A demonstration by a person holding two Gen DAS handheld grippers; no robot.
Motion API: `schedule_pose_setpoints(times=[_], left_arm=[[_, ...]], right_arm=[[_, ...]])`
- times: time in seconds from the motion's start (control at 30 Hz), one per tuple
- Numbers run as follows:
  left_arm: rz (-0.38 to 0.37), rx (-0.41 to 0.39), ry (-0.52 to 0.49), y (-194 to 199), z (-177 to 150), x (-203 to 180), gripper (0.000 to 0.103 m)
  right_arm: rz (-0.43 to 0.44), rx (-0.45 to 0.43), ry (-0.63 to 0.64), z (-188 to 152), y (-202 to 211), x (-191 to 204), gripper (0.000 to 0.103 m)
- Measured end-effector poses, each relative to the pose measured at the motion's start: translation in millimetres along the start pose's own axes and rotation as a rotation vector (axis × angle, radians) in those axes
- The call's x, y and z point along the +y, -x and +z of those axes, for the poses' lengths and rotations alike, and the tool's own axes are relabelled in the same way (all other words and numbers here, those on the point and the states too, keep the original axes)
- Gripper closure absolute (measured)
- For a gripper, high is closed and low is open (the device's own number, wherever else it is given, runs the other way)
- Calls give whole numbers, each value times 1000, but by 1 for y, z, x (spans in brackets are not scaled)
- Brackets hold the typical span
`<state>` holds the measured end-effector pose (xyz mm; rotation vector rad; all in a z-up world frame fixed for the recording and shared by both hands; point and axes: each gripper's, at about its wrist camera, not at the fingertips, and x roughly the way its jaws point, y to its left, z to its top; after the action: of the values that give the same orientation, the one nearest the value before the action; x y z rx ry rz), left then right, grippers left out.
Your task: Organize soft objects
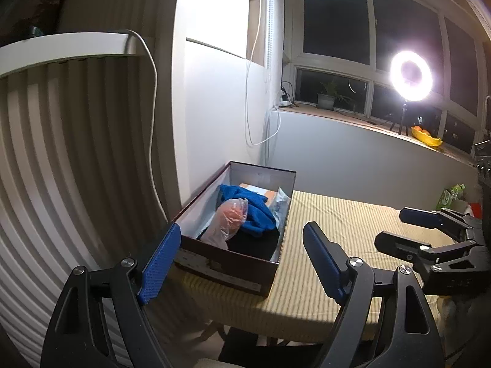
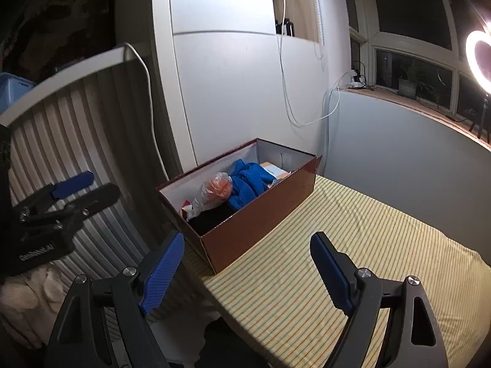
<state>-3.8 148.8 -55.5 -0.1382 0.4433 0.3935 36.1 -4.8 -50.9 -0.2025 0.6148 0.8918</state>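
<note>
A brown cardboard box (image 1: 230, 271) (image 2: 260, 211) stands open at the far left corner of the table with the yellow striped cloth (image 1: 337, 214) (image 2: 337, 245). In it lie a blue cloth (image 1: 254, 211) (image 2: 245, 184), a clear plastic bag (image 1: 230, 217) (image 2: 214, 190) with something orange inside, and a black cloth (image 1: 254, 245) (image 2: 214, 217). My left gripper (image 1: 241, 226) (image 2: 104, 184) is open and empty, hovering in front of the box's near end. To its right, my right gripper (image 2: 248, 236) (image 1: 391, 227) is also open and empty over the table's near edge.
A ribbed panel (image 1: 61, 153) and a white cabinet wall with a hanging cable (image 1: 153, 122) flank the box on the left. On the windowsill stand a lit ring light (image 1: 411, 75) (image 2: 478, 58), a potted plant (image 1: 325, 101) and a yellow bowl (image 1: 426, 139). A green packet (image 1: 449, 196) sits at the table's far right.
</note>
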Motion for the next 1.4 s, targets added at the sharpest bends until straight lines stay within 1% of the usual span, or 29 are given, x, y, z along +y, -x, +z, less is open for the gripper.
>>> schedule_pose_setpoints(times=[0.2, 0.47, 1.4], left_arm=[[1, 9, 3, 1, -4, -1, 21], [6, 21, 1, 1, -10, 0, 21], [-2, 28, 0, 1, -14, -8, 21]], right_arm=[[-14, -29, -11, -6, 14, 3, 19], [-19, -10, -16, -19, 11, 4, 18], [-14, 2, -39, -29, 10, -5, 18]])
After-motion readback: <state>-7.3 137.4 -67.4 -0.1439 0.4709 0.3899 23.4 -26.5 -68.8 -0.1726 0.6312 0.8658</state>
